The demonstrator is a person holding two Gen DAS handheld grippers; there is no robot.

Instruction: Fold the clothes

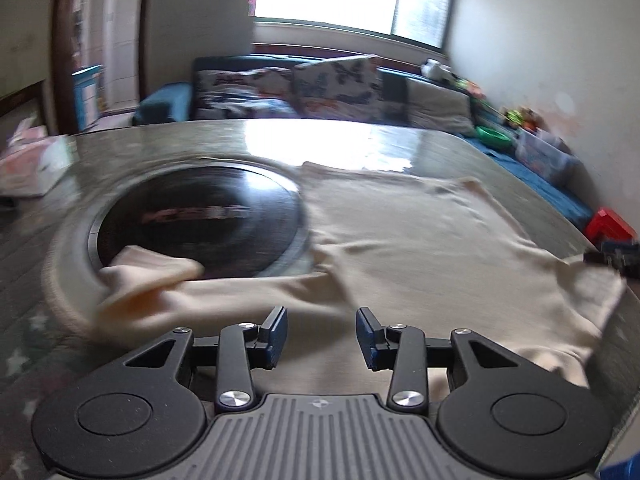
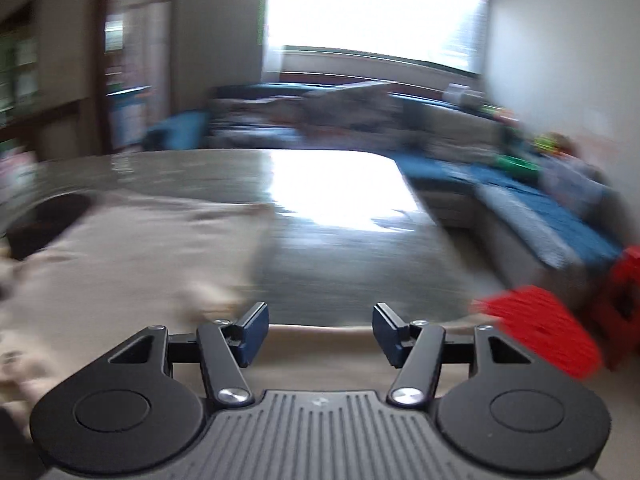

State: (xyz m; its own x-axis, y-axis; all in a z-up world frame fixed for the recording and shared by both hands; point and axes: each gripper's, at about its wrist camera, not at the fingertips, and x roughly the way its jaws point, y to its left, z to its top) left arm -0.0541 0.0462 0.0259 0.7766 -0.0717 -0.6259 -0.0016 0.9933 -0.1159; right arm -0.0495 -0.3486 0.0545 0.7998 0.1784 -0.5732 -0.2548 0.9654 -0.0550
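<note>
Left wrist view: the left tongs (image 1: pixel 321 338) stand spread, pinching nothing, over a cream knit garment (image 1: pixel 400 240) lying flat ahead and to their right on the glossy grey tabletop (image 1: pixel 360 140). Ahead-left, a sleeve (image 1: pixel 152 272) drapes onto a round black inset (image 1: pixel 200 220); its lettering is too blurred to read.

Right wrist view: the right tongs (image 2: pixel 320 334) are spread and empty; the garment (image 2: pixel 140 260) lies ahead-left, bare tabletop (image 2: pixel 340 260) ahead, and a red ribbed object (image 2: pixel 536 332) to the right.

My left gripper (image 1: pixel 321 338) and right gripper (image 2: pixel 320 334) both tilt downward, jaws apart, gripping nothing.
</note>
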